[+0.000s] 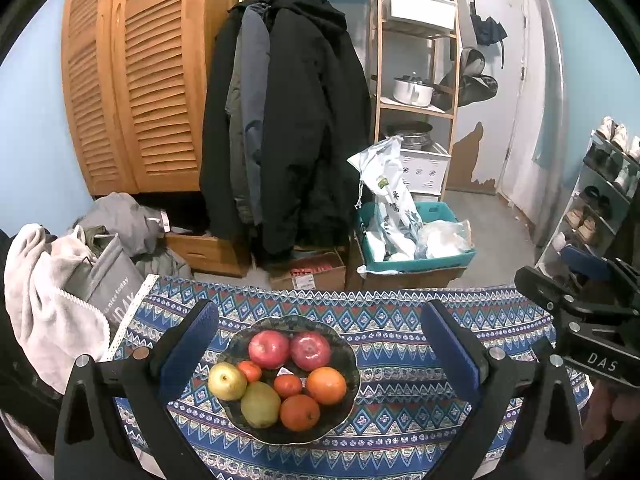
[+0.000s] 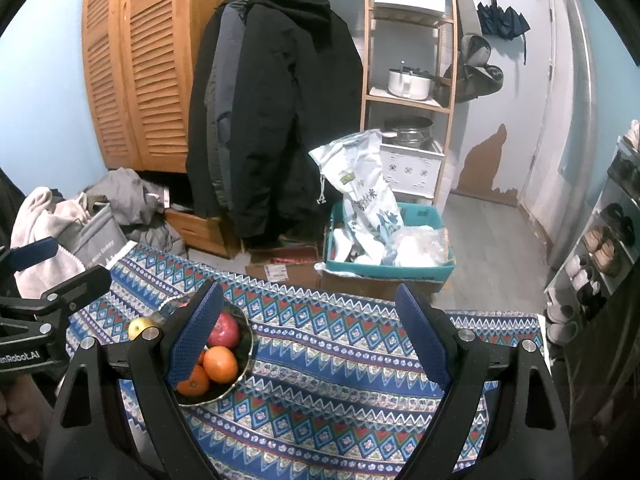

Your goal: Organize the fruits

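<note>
A dark bowl [image 1: 240, 344] on the patterned tablecloth [image 1: 400, 360] holds two red apples [image 1: 269, 349], two oranges [image 1: 326, 385], small tangerines [image 1: 287, 385], a yellow apple [image 1: 227, 381] and a green pear [image 1: 260, 404]. My left gripper [image 1: 320, 344] hangs open over the bowl, its blue pads either side of the fruit without touching. In the right wrist view the bowl [image 2: 244, 364] lies at the left, partly hidden by the left finger. My right gripper [image 2: 310, 340] is open over bare cloth [image 2: 340, 360], holding nothing; it also shows at the right edge of the left wrist view [image 1: 580, 300].
Beyond the table's far edge hang dark coats [image 1: 288, 120]. A teal crate [image 1: 416, 236] with bags, cardboard boxes [image 1: 308, 272] and a wooden shelf [image 1: 416, 80] stand behind. Piled clothes [image 1: 60, 280] lie left; a shoe rack [image 1: 600, 192] stands right.
</note>
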A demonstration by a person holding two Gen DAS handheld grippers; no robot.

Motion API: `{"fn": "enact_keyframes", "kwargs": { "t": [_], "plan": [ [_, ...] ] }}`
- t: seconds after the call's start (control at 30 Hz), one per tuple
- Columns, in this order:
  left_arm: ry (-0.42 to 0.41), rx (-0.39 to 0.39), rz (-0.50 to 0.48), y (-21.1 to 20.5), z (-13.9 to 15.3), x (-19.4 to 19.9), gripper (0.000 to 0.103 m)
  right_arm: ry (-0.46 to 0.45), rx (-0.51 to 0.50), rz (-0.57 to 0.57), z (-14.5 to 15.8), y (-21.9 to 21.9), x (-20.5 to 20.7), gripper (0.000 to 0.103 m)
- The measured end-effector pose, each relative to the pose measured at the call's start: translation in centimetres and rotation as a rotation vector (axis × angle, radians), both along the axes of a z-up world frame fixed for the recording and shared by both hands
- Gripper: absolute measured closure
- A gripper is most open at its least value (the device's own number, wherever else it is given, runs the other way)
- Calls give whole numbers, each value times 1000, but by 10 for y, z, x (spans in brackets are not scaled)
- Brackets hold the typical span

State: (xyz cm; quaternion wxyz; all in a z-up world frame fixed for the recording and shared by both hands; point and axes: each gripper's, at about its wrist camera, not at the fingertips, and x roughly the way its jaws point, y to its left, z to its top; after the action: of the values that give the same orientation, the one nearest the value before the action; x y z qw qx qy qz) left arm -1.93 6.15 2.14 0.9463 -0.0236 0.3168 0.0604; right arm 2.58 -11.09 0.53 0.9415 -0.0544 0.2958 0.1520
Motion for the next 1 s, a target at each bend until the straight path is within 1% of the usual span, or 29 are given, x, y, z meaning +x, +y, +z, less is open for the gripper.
{"fn": "enact_keyframes", "kwargs": {
  "t": [0.43,1.0],
  "plan": [
    [22,-6,20,0,-2,4,1,1,0,0,0,-1,0,16],
    [23,-9,27,2,1,3,1,3,2,-1,1,-1,2,16]
  ]
}}
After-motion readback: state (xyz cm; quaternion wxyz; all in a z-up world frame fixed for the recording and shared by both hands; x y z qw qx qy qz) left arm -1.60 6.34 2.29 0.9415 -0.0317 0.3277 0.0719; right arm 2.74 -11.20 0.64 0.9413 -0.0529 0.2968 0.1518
